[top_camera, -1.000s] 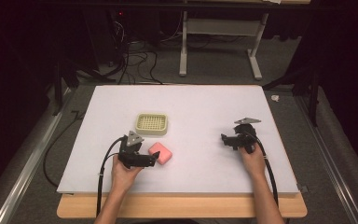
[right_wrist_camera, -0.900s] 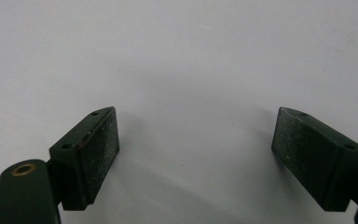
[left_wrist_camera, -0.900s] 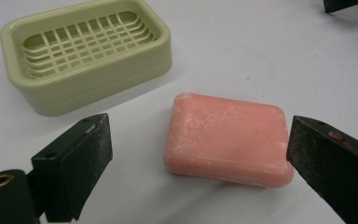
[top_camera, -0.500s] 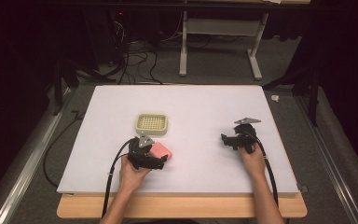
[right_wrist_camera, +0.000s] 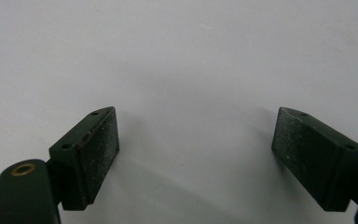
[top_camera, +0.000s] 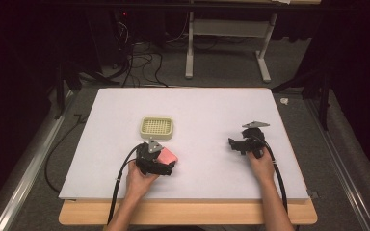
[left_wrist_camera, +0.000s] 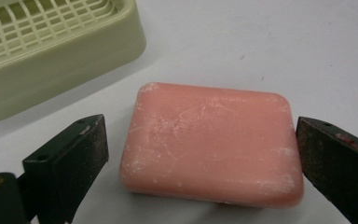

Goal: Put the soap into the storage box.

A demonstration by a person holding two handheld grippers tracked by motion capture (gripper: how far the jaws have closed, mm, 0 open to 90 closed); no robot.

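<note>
Soap between my open left jaws

Soap (left_wrist_camera: 209, 144), a pink rounded-corner bar with a dull, chalky, white-scuffed top, lies flat on the white table (top_camera: 207, 110) between the two black jaws of my left gripper (left_wrist_camera: 200, 154). Those jaws stand wide. They have just been closing a little, yet a gap shows between the left pad and the bar, and the right pad sits just at the bar's end; I cannot tell whether it touches. In the high view, my left gripper (top_camera: 166, 166) sits low over the bar, near the table's front edge.

Just beyond the soap stands a pale green plastic soap dish (left_wrist_camera: 51, 51), rectangular with rounded corners and a slotted grid top.

My right gripper (right_wrist_camera: 196, 154) is also spread wide, its flat, dusty black pads (right_wrist_camera: 100, 149) holding nothing over bare, smooth table. In the high view it rests well apart to the right (top_camera: 233, 144).
</note>
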